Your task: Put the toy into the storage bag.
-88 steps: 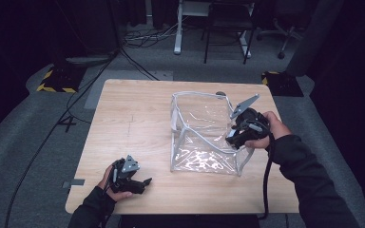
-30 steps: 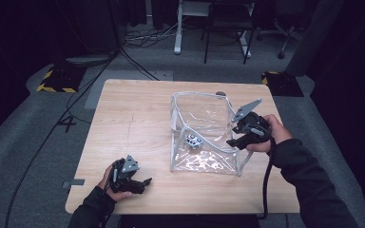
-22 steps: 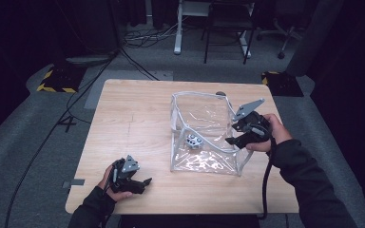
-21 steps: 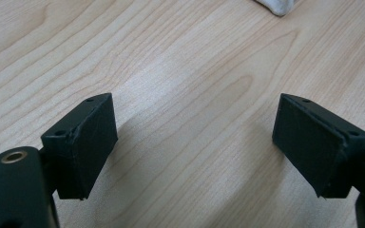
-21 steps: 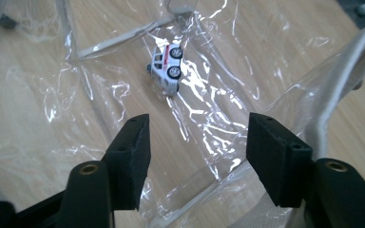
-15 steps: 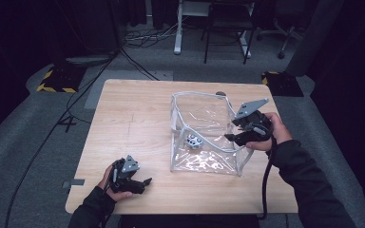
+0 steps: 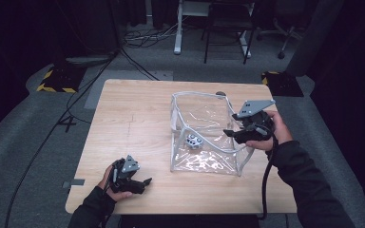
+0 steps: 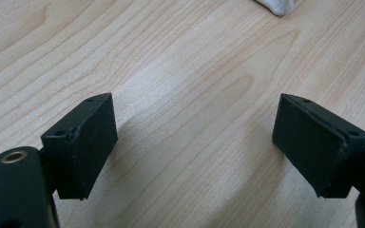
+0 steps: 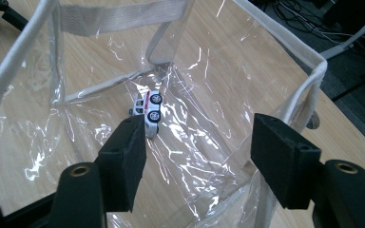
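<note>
The wooden desk [image 7: 138, 118] stands on a grey carpeted floor [image 7: 33, 142]. Beyond its far left corner lies a black-and-yellow striped block [image 7: 54, 80], and another [image 7: 278, 80] sits past the far right corner. Black cables [image 7: 138, 40] trail over the floor behind the far edge, near white furniture legs [image 7: 177, 28] and a black chair [image 7: 228, 23].

Light wooden table [image 7: 138, 118], clear plastic bag [image 7: 204, 164] standing on it

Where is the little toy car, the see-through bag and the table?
toy car [image 9: 150, 110], right gripper view, on its side with the wheels
see-through bag [image 7: 196, 96], high view, on its white far rim
table [image 7: 133, 109], high view, on bare wood
</note>
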{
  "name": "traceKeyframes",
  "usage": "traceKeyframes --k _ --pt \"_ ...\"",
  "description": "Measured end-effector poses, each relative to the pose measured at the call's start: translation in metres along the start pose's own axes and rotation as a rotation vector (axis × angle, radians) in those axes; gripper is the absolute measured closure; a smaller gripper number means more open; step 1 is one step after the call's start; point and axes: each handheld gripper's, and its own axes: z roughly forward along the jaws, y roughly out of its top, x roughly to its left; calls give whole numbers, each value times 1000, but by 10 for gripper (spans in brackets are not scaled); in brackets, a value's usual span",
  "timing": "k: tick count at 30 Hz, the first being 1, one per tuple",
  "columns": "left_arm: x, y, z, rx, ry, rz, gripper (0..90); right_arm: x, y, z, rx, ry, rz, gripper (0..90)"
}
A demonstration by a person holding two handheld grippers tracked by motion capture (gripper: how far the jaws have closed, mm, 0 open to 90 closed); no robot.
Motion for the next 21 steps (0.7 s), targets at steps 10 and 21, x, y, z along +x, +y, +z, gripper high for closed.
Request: traceKeyframes --k 10,21 --pt "0 0 0 -1 -1 -3 153 -3 1 -9 -53 -57 16 356" --pt "0 0 0 -1 -2 -3 153 -9 -2 -15 -80 -101 57 285"
